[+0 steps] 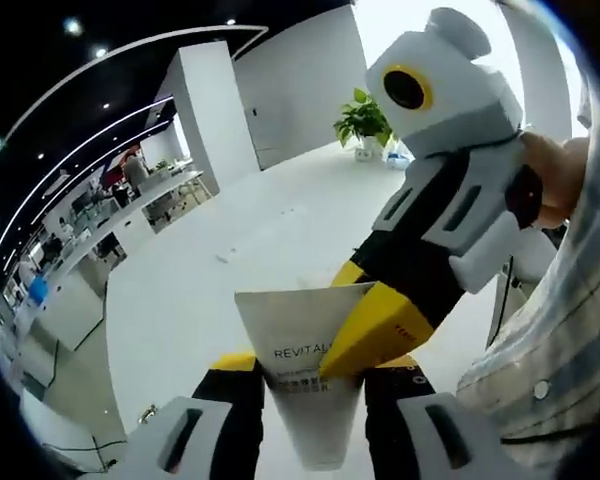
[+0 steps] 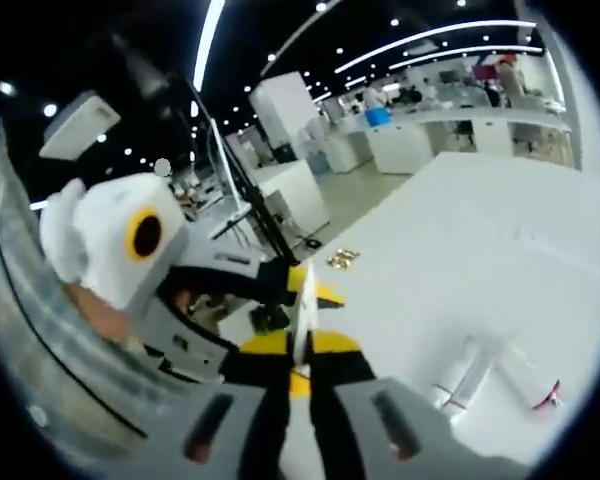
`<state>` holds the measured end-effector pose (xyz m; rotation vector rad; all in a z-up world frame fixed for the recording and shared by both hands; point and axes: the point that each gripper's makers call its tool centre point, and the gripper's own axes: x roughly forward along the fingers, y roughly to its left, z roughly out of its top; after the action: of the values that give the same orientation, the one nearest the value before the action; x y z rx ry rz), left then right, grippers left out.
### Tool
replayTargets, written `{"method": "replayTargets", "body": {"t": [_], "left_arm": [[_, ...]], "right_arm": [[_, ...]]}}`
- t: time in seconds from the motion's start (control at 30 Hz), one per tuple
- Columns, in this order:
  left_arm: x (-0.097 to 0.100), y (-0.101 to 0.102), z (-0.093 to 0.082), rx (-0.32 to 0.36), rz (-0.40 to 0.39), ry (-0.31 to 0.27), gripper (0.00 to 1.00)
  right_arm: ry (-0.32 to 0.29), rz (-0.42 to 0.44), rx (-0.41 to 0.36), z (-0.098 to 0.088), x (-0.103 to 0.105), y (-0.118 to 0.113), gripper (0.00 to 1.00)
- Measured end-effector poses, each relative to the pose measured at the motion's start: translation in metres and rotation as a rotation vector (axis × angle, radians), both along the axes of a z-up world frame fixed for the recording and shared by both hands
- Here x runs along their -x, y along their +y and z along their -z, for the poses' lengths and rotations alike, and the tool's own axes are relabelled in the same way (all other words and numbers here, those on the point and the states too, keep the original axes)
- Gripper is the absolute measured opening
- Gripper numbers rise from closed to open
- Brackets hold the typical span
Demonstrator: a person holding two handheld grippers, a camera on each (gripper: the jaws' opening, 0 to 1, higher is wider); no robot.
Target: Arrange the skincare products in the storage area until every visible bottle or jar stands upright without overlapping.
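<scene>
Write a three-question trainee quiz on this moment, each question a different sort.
1. True or false: both grippers pinch the flat white "REVITAL" tube.
2. In the left gripper view, the potted green plant stands on: A) the white table, B) the floor, C) a shelf?
3. Fill in: in the right gripper view, the right gripper meets the tube ____-on.

Key: 1 true; 2 A; 3 edge. The left gripper holds the tube lower down.

A tube [image 1: 310, 390] is held between the left claw [image 1: 315, 385] and right claw [image 1: 365, 335] above the table [image 1: 230, 260], with a plant [image 1: 362, 120] behind.
</scene>
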<state>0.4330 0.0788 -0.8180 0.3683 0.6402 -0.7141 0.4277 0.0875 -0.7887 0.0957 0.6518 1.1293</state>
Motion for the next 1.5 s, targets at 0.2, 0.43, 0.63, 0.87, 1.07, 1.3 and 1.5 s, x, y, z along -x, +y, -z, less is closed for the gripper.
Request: {"method": "replayTargets", "body": {"t": [0.2,0.43,0.63,0.87,1.07,1.3,1.5], "left_arm": [[0.008,-0.007,0.008,0.033,0.005,0.050,0.35],[0.009,-0.009,0.018,0.041,-0.009,0.074,0.34],[0.002,-0.003,0.024,0.048,-0.038,0.122,0.33],[-0.002,0.015,0.027,0.090,-0.088,0.146,0.29],[-0.003,0.018,0.022,0.285,-0.140,0.196,0.26],[0.006,0.036,0.032,0.269,-0.195,0.213,0.26],[0.014,0.041,0.032,0.266,-0.197,0.233,0.26]], "right_arm": [[-0.081,-0.073,0.055,0.010,0.005,-0.010,0.01],[-0.093,-0.110,0.067,0.019,0.004,-0.012,0.01],[-0.127,-0.162,0.106,0.025,-0.005,-0.006,0.00],[-0.129,-0.214,0.135,0.034,-0.016,0.005,0.00],[-0.092,-0.199,0.101,0.037,-0.037,0.000,0.00],[-0.145,-0.189,0.094,0.028,-0.076,0.001,0.00],[-0.229,-0.243,0.150,0.023,-0.110,0.003,0.01]]}}
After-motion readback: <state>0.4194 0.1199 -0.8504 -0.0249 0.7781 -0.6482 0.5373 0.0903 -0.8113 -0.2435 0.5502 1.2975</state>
